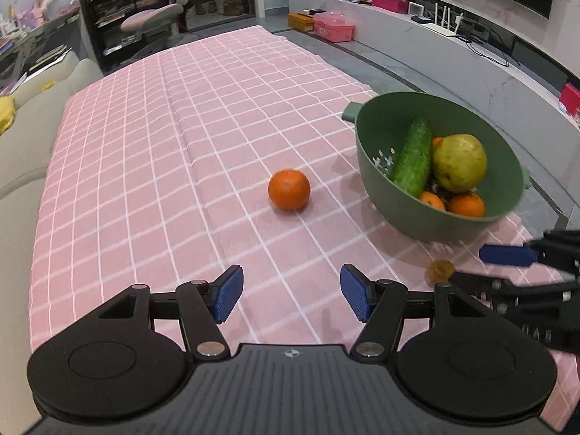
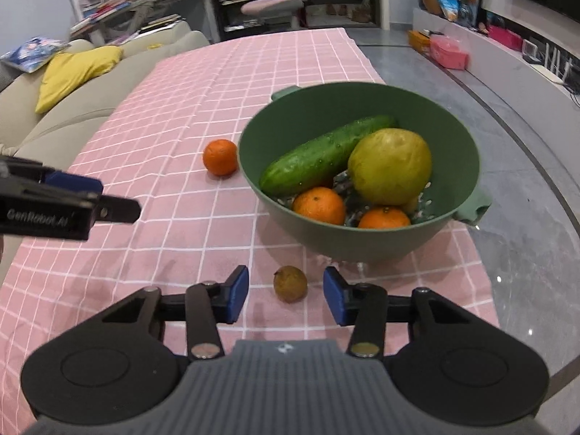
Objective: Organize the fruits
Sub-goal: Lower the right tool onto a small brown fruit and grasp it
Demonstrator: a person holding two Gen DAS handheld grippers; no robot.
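Cucumber (image 2: 326, 156) lies in green bowl (image 2: 467, 166), long axis near-left to far-right, beside pear (image 2: 391, 166). Small brown fruit (image 2: 290, 283) between right gripper (image 2: 286, 293) jaws, apart, untouched. Left gripper (image 1: 291, 291) jaws apart, facing loose orange (image 1: 289, 189) on worktop.

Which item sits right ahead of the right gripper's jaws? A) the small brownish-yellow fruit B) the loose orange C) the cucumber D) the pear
A: in the right wrist view the small brownish-yellow fruit lies on the pink checked cloth just beyond the open right gripper, in line with the gap between its jaws, in front of the green colander.
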